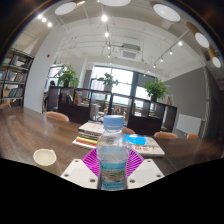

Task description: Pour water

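Gripper view: your jaws (113, 168) pinch a clear plastic water bottle (112, 152), both magenta pads (92, 163) pressing its sides just below the label. The bottle stands upright between the fingers, ribbed and cylindrical, with a pale blue label around its middle and a white screw cap (113, 121) on top. Beyond it you see a dark, smooth wooden table (40, 130). A flat stack of books (92, 130) lies just behind the bottle, with another book with a blue cover (143, 143) beside them. A small round white cup (45, 157) sits on the table off to the left of the fingers, apart from the bottle. Leafy potted plants (107, 80) stand far back by the windows.
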A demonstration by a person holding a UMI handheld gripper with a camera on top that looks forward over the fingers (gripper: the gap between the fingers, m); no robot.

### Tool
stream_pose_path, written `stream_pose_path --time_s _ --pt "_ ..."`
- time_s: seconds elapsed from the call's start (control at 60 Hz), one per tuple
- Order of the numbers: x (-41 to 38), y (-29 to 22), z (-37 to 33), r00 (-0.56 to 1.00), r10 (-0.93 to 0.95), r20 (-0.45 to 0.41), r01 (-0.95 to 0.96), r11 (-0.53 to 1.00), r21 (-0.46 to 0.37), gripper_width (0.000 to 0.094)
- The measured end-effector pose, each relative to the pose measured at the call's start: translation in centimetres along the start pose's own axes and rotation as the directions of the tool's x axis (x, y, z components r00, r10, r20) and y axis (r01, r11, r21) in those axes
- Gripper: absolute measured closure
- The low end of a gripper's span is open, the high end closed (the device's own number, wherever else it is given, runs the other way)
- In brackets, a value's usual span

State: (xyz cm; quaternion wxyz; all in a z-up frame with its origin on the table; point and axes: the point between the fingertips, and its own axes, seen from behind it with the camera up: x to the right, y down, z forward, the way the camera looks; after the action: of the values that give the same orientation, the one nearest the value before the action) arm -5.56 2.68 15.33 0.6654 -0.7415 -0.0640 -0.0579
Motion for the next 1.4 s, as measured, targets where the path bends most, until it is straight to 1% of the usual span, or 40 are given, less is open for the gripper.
stream_pose_path --time_s 0.067,0.083,0.1,0.2,0.217,0.233,0.317,0.4,0.517,0.567,0.617,0.667,0.7,0.733,0.85,0.967,1.017,1.183,1.317,1.4 --pt "-0.4 2.6 0.0 0.995 0.097 0.024 -0.096 0.994 -0.046 0.0651" --pt "-2.1 3.7 0.1 0.993 0.118 0.023 -0.117 0.992 -0.054 0.0648" --pt "-0.8 3.9 0.1 0.991 0.130 0.028 -0.128 0.990 -0.064 0.0650" --pt "1.0 6.5 1.2 0.988 0.147 0.036 -0.143 0.985 -0.095 0.0645" --pt "0.9 7.0 1.2 0.989 0.145 0.039 -0.141 0.986 -0.091 0.0626" --pt "-1.0 6.2 0.1 0.988 0.149 0.033 -0.147 0.986 -0.073 0.0629" --pt "-0.8 6.7 0.5 0.986 0.164 0.028 -0.162 0.985 -0.057 0.0635" --pt "-0.9 6.7 0.2 0.985 0.169 0.027 -0.167 0.984 -0.055 0.0621" --pt "-0.9 6.8 0.0 0.984 0.174 0.026 -0.172 0.983 -0.065 0.0504" --pt "-1.0 7.1 -0.1 0.982 0.184 0.031 -0.181 0.980 -0.086 0.0451" --pt "-1.2 7.6 -0.7 0.978 0.206 0.031 -0.201 0.972 -0.118 0.0298" --pt "-1.4 7.9 -1.7 0.971 0.236 0.034 -0.230 0.964 -0.132 0.0154" --pt "-1.5 8.2 -2.5 0.966 0.256 0.027 -0.249 0.958 -0.141 0.0092" --pt "-1.6 8.4 -3.4 0.964 0.264 0.022 -0.258 0.954 -0.152 0.0062" --pt "-1.7 10.0 -7.2 0.961 0.275 -0.019 -0.274 0.942 -0.193 0.0079" --pt "-2.9 11.1 -11.1 0.963 0.269 -0.025 -0.267 0.934 -0.240 0.0076" --pt "-3.2 11.0 -12.6 0.965 0.262 -0.027 -0.260 0.935 -0.241 0.0079" --pt "-3.0 10.2 -16.8 0.976 0.201 -0.083 -0.216 0.946 -0.244 0.0069" --pt "-3.8 8.5 -19.1 0.979 0.193 -0.062 -0.202 0.952 -0.230 0.0079" --pt "-4.0 7.3 -20.6 0.978 0.203 -0.055 -0.210 0.952 -0.223 0.0067"
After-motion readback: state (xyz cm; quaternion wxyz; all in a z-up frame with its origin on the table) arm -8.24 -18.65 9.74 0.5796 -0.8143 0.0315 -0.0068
